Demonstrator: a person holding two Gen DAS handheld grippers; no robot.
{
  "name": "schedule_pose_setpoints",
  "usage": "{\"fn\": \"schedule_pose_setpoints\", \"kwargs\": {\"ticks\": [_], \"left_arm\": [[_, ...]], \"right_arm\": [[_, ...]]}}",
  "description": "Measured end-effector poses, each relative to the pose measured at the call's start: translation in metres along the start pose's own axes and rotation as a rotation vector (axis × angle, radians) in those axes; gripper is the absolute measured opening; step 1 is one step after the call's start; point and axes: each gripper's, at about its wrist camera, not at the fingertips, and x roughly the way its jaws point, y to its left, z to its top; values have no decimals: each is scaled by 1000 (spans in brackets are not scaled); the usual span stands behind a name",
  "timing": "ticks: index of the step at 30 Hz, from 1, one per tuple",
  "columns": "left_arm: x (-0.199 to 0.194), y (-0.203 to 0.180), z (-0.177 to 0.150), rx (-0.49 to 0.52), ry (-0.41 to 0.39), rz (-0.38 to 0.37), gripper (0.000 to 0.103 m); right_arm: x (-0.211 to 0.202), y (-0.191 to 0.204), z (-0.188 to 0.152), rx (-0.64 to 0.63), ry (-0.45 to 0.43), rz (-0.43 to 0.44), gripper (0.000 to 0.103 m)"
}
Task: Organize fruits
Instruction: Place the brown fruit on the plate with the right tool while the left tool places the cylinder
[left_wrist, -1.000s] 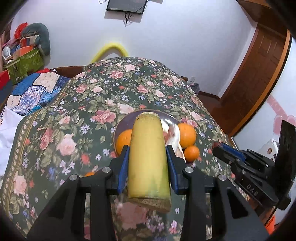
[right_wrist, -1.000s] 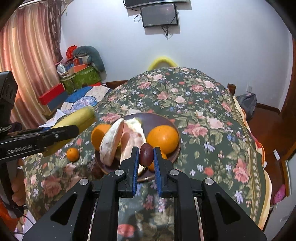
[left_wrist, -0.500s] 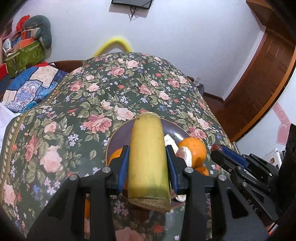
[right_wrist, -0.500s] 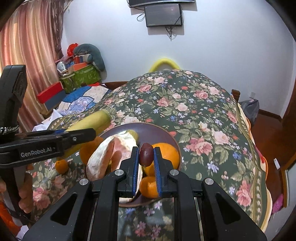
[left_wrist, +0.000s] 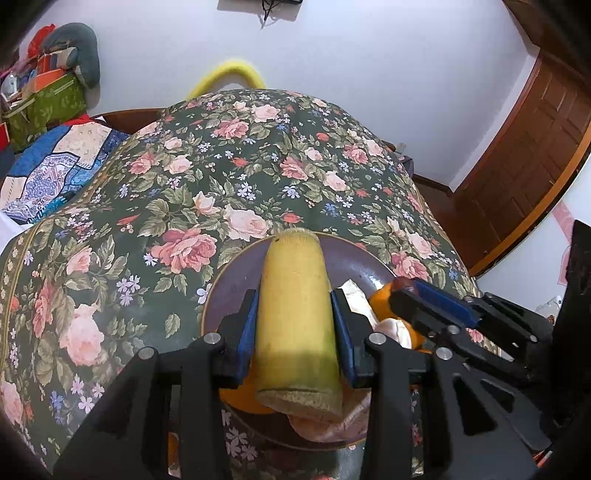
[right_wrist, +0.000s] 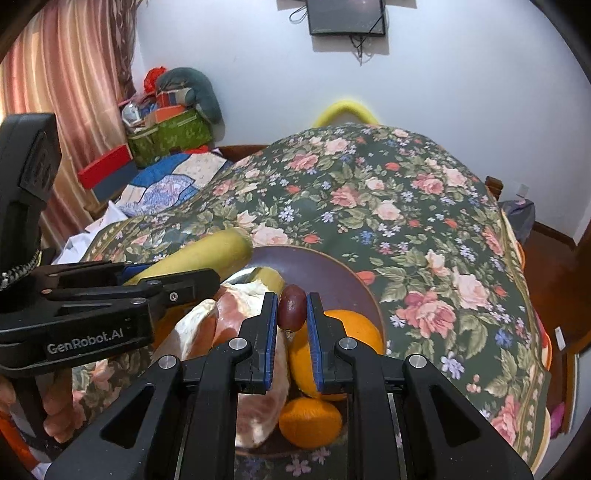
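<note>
yellow banana piece now hangs over the brown plate.

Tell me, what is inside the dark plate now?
The plate holds two oranges and peeled pomelo pieces. The grippers cover part of it, so more fruit may be hidden.

Home bedroom — floral bedspread, pink curtain, wall-mounted screen, wooden door
</note>
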Motion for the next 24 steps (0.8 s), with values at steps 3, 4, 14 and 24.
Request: {"fn": "schedule_pose_setpoints", "kwargs": {"ticks": [3,4,14,24], "left_arm": [[1,2,1,-4,-2,-4,38],[1,2,1,-5,0,-9,38],[3,0,3,-1,8,2,38],[-1,3,6,-38,21,-16,40]], "right_arm": [[7,0,1,-9,13,-7,14],[9,0,1,-9,20,-6,14],[14,-4,0,-4,31,-11,28],[1,-8,-1,10,3,-16,29]]}}
